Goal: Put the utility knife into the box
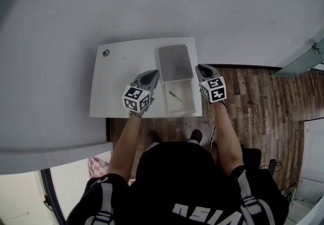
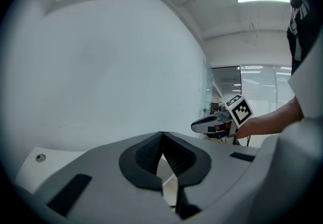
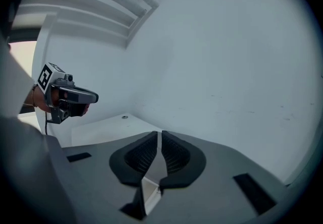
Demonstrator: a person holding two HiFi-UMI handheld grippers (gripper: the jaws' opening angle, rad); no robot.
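On the white table (image 1: 116,87) stands an open white box (image 1: 192,98), its grey lid (image 1: 175,62) lying flat behind it. A small dark utility knife (image 1: 175,95) lies inside the box. My left gripper (image 1: 153,74) hovers just left of the box, jaws shut and empty. To the right of the lid hangs my right gripper (image 1: 201,68), also shut on nothing. The left gripper (image 2: 162,134) view shows its pads pressed together and the right gripper (image 2: 212,124) beyond. In the right gripper (image 3: 160,132) view the pads meet too, and the left gripper (image 3: 75,97) shows at the left.
A small round metal fitting (image 1: 106,52) sits at the table's far left corner, also seen as a fitting (image 3: 124,116) in the right gripper view. A white wall lies beyond the table. Wood floor (image 1: 253,97) runs to the right.
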